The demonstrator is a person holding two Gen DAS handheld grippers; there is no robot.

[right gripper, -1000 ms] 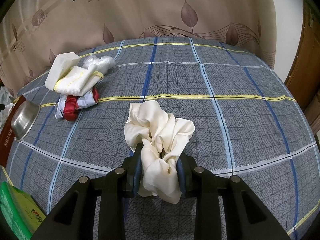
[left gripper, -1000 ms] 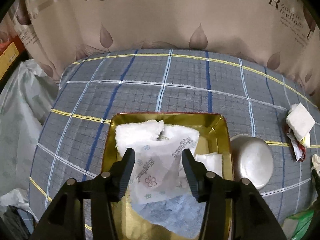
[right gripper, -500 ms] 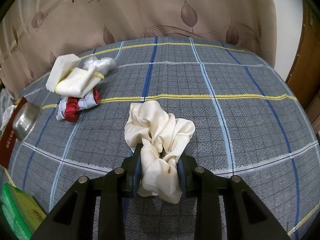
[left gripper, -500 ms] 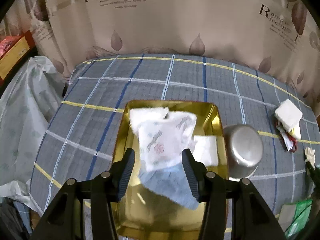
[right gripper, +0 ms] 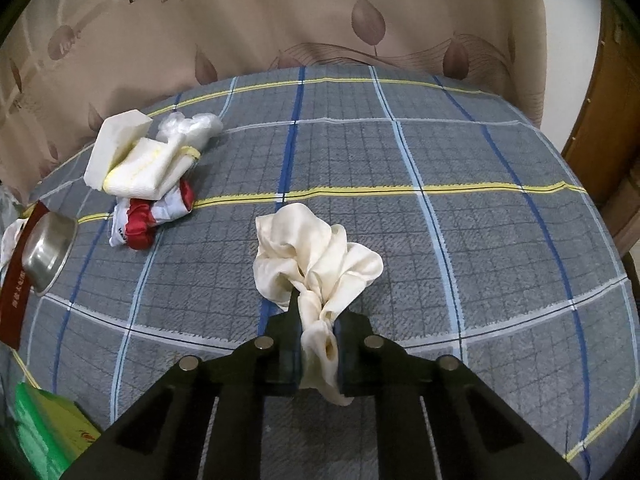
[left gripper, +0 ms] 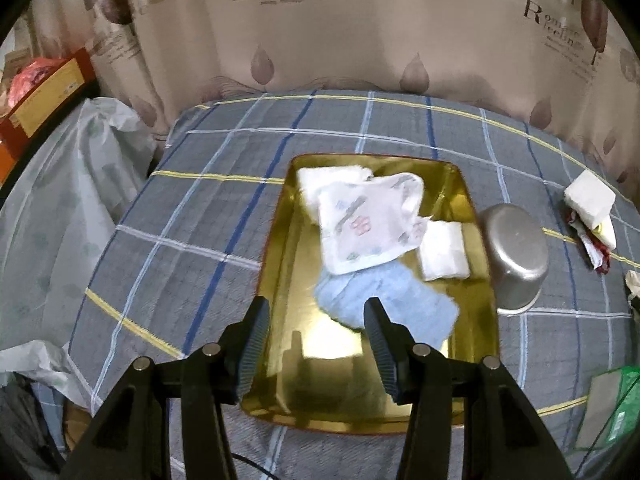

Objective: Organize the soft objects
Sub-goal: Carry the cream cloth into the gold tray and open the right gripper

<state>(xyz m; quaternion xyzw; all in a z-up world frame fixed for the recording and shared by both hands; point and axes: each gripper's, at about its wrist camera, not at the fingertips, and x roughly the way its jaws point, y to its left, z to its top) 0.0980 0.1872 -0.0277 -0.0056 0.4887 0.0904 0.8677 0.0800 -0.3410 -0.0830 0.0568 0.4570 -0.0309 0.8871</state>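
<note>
Pinching a crumpled cream satin scrunchie (right gripper: 316, 264) by its near end, the right gripper (right gripper: 319, 344) is squeezing the fabric tight; its jaws have just been closing, and the cloth is bunching and bulging out between the pads. The scrunchie is lying on the grey checked bedspread (right gripper: 460, 200), well apart from the heap of white folded cloths and a red-and-white bundle (right gripper: 148, 176) to its far left, so a low grip on one loose fold is probably enough to lift it clear without dragging the cover.

Further left of the scrunchie, the shiny gold rectangular metal tray (left gripper: 280, 280) is already holding a white printed cloth (left gripper: 368, 228), a pale blue cloth (left gripper: 384, 304) and a small white folded pad (left gripper: 444, 252), apparently gathered there as the sorted pile. The left gripper (left gripper: 316, 344) is hovering over the tray's near end with its jaws spread and nothing between them, seemingly free for another item. An upturned steel bowl (left gripper: 514, 256) is sitting against the tray's right rim, between the tray and the scrunchie, so the carry will likely need to pass over it
</note>
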